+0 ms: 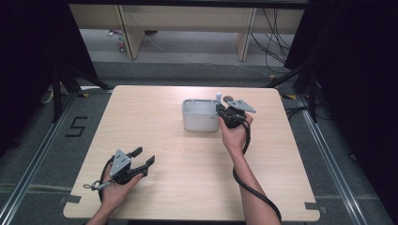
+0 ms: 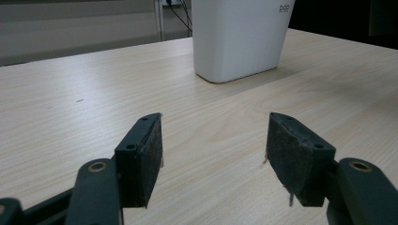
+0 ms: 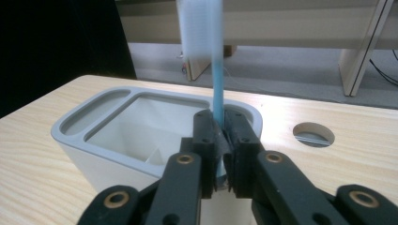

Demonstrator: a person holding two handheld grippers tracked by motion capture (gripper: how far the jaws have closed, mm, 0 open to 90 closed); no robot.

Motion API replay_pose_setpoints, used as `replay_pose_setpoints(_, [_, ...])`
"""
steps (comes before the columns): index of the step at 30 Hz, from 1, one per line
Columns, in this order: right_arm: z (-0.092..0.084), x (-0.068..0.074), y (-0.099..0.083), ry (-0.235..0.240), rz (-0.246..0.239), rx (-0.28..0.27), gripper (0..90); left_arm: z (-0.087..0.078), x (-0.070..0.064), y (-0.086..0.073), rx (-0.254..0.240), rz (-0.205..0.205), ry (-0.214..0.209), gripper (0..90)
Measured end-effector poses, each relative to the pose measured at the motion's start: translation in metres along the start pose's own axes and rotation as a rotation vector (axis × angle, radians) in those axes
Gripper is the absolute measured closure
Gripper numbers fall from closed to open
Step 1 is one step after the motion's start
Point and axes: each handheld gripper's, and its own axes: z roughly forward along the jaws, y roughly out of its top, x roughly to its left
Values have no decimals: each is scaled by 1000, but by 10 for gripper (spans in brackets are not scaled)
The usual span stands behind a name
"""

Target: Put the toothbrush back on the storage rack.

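Toothbrush (image 3: 217, 65), blue-stemmed with a white bristled head, stands upright, pinched between the right gripper (image 3: 220, 140)'s closed black jaws at the white plastic holder (image 1: 199, 115)'s right end. Faint grey lettering on the holder's wall is too small to read. Left gripper (image 1: 143, 157) rests wide apart near the pale wood-grain table (image 1: 187, 187)'s front edge.

The left gripper (image 1: 143, 157) sits at seven o'clock, jaws spread wide, held in the left hand (image 1: 115, 185). The right gripper (image 1: 219, 108) reaches toward one o'clock, jaws clamped together, forearm extended.
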Motion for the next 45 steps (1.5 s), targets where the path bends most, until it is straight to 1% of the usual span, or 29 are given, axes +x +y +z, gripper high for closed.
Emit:
replay_pose_setpoints(2, [0,0,0,1,-3,3,800,0,0,0,1,2,0,362])
replay_pose_setpoints(3, [-1,1,0,0,21,6,778,0,0,0,0,1,0,363])
replay_pose_setpoints(4, [-1,0,0,-4,5,-1,751,0,0,0,0,1,0,363])
replay_pose_setpoints(5, [-2,-1,0,-2,3,-2,727,0,0,0,0,2,0,363])
replay_pose_setpoints(7, [-4,1,0,-10,16,-11,674,0,0,0,1,1,1,363])
replay_pose_setpoints(8, [-4,0,0,-10,2,-10,649,0,0,0,1,1,1,363])
replay_pose_setpoints(9, [-5,1,0,-17,16,-7,618,0,0,0,2,1,1,363])
replay_pose_setpoints(11, [-7,1,1,-20,-3,-1,577,0,-1,0,0,0,1,363])
replay_pose_setpoints(13, [-9,3,2,-45,-39,7,545,0,0,0,2,1,1,363])
replay_pose_setpoints(14, [-10,3,2,-45,-34,10,529,1,0,0,3,1,1,363])
replay_pose_setpoints(15, [-12,4,3,-47,-10,17,518,1,0,0,3,0,1,364])
replay_pose_setpoints(16, [-13,3,2,-49,-19,10,512,1,-1,0,2,0,1,363])
replay_pose_setpoints(19, [-20,3,5,-48,-13,33,481,0,0,0,1,-1,1,363])
replay_pose_setpoints(21, [-24,4,6,-44,-11,43,467,0,0,0,1,-1,1,363])
replay_pose_setpoints(22, [-26,3,6,-37,-33,50,460,0,0,0,1,0,2,363])
replay_pose_setpoints(25, [-36,2,5,-30,-25,67,454,0,-1,0,0,-2,3,363])
replay_pose_setpoints(27, [-42,1,4,-31,-36,81,454,0,-1,0,1,-1,3,363])
replay_pose_setpoints(28, [-44,1,3,-27,-34,73,453,0,-1,0,0,-2,3,363])
replay_pose_setpoints(30, [-51,-1,1,-24,-42,87,453,0,-1,0,1,-2,4,363])
replay_pose_setpoints(31, [-54,-2,-1,-11,-42,98,453,0,-1,0,1,-2,4,364])
replay_pose_setpoints(32, [-57,-3,-2,-13,-46,108,453,0,-1,0,0,-3,5,364])
replay_pose_setpoints(33, [-59,-6,-5,-6,-79,107,453,0,-1,0,-1,-4,5,363])
replay_pose_setpoints(34, [-64,-6,-9,-4,-57,119,453,0,-1,0,0,-4,5,364])
replay_pose_setpoints(37, [-74,-9,-17,1,-78,134,451,1,-1,0,2,-4,6,364])
replay_pose_setpoints(39, [-83,-11,-23,9,-72,152,451,1,-1,0,1,-5,6,364])
replay_pose_setpoints(40, [-85,-13,-26,10,-87,153,451,0,-1,0,1,-5,6,364])
replay_pose_setpoints(41, [-91,-13,-30,12,-69,160,451,0,-1,0,1,-5,6,364])
replay_pose_setpoints(43, [-97,-16,-39,7,-80,159,451,1,-1,0,2,-4,7,363])
replay_pose_setpoints(45, [-104,-18,-48,17,-61,178,451,1,-1,0,2,-5,8,364])
